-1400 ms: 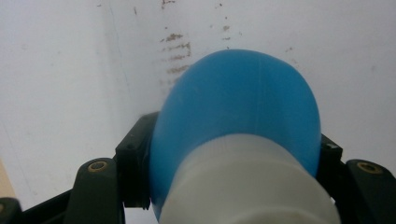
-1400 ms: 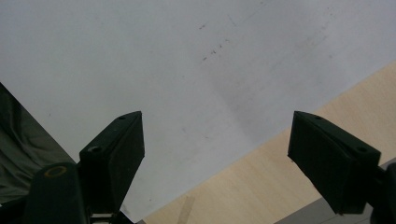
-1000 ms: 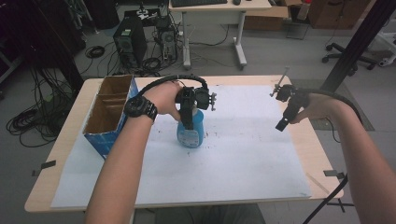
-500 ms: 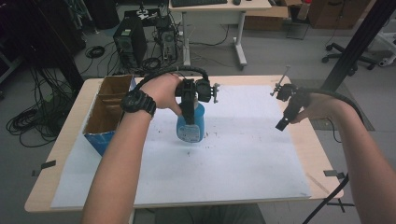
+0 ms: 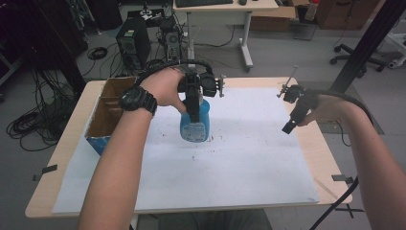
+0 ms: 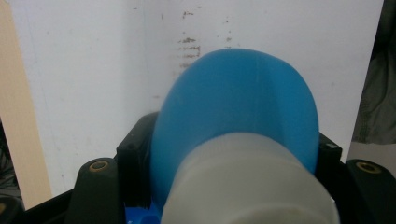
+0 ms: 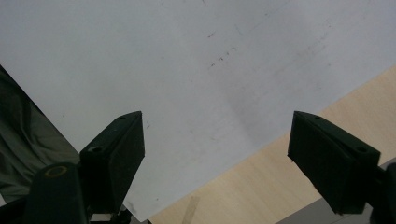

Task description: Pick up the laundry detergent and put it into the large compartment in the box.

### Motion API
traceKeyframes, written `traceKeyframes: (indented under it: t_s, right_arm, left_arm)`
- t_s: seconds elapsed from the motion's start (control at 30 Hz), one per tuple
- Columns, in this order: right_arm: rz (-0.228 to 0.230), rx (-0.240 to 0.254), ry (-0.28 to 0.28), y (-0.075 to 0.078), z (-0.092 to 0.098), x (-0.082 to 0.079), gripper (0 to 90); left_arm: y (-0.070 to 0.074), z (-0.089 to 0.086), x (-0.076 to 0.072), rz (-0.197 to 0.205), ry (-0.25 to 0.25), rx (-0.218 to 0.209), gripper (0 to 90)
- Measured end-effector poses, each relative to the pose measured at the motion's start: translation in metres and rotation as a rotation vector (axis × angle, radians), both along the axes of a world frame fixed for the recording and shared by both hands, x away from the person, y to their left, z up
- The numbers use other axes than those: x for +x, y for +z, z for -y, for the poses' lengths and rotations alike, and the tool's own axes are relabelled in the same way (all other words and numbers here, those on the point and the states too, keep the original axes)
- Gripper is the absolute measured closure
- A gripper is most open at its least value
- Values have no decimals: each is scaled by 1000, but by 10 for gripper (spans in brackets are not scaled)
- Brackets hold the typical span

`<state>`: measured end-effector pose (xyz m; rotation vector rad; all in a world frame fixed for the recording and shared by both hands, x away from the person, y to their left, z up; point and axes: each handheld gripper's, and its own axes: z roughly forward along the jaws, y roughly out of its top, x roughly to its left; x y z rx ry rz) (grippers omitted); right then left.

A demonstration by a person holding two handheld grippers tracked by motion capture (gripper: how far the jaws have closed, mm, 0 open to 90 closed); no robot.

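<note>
A blue plastic bottle with a white cap hangs upright, a little above the white sheet near the table's middle. My left gripper is shut on its neck from above. In the left gripper view the bottle and its white cap bulge out between the black jaws of that gripper. My right gripper hovers over the sheet's right edge, pointing down, open. In the right gripper view its gripper has only the sheet and bare wood between the jaws.
An open cardboard box with a blue side stands at the table's left edge. The wooden table shows beyond the sheet on the right. A desk, computer towers and cables lie on the floor behind.
My left gripper has risen with the blue bottle, lifting it off the sheet. The right gripper has stayed where it was.
</note>
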<state>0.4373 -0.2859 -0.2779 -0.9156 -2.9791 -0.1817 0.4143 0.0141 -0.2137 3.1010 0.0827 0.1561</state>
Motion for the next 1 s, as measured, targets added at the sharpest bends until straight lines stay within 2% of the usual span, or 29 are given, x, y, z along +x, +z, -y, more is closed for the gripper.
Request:
traceKeyframes:
  t_s: [0.23, 0.8, 1.0]
  right_arm:
    - [4, 3, 0, 4, -1, -1, 188]
    - [17, 5, 11, 24, -7, -6, 189]
    - [20, 11, 3, 28, -6, -6, 189]
  left_arm:
    - [4, -2, 0, 3, 18, -7, 362]
    - [35, 3, -3, -6, 73, -15, 363]
    - [46, 4, -4, 6, 85, -13, 363]
